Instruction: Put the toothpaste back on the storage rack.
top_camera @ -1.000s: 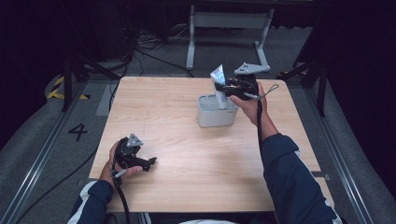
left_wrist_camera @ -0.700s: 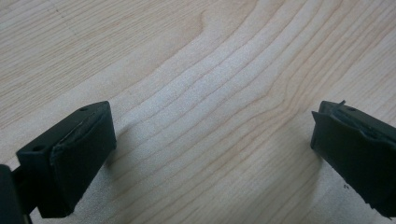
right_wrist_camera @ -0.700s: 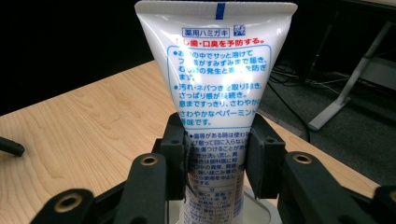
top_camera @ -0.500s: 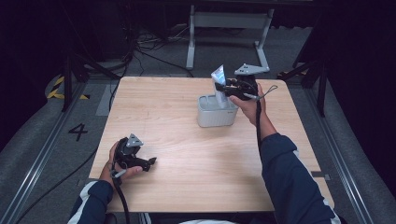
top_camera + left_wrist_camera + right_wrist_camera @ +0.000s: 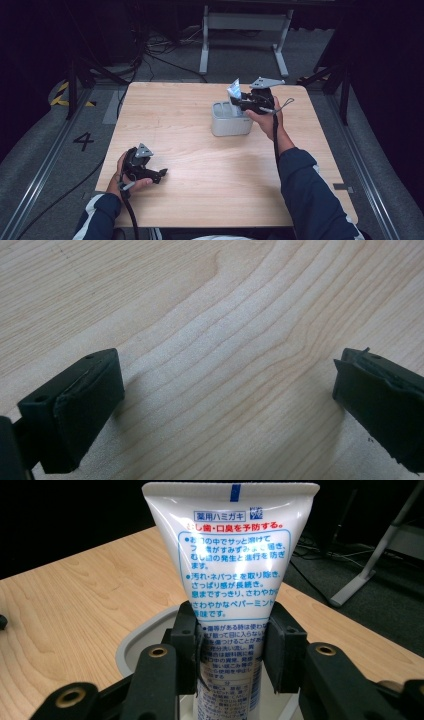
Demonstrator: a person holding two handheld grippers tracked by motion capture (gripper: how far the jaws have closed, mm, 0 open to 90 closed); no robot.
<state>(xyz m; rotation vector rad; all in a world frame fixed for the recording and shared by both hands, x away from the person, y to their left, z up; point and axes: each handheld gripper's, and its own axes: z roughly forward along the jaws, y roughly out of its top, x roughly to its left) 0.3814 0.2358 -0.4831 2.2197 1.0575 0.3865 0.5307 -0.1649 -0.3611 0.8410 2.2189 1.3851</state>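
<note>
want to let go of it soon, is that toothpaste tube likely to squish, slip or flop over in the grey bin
The toothpaste tube is probably soft: the right gripper pinches its lower body and the sides narrow there. Its glossy plastic may slip under a light grip. Held crimped end up over the grey bin, it would likely lean on a wall once released, being taller than the bin.

Bare wooden table [image 5: 190,125], grey floor with number 4 [image 5: 83,141], white metal stand [image 5: 245,22] behind, cables [image 5: 160,52].

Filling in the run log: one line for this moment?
right gripper: shut on toothpaste tube | above grey container | left gripper: open, over table
</note>
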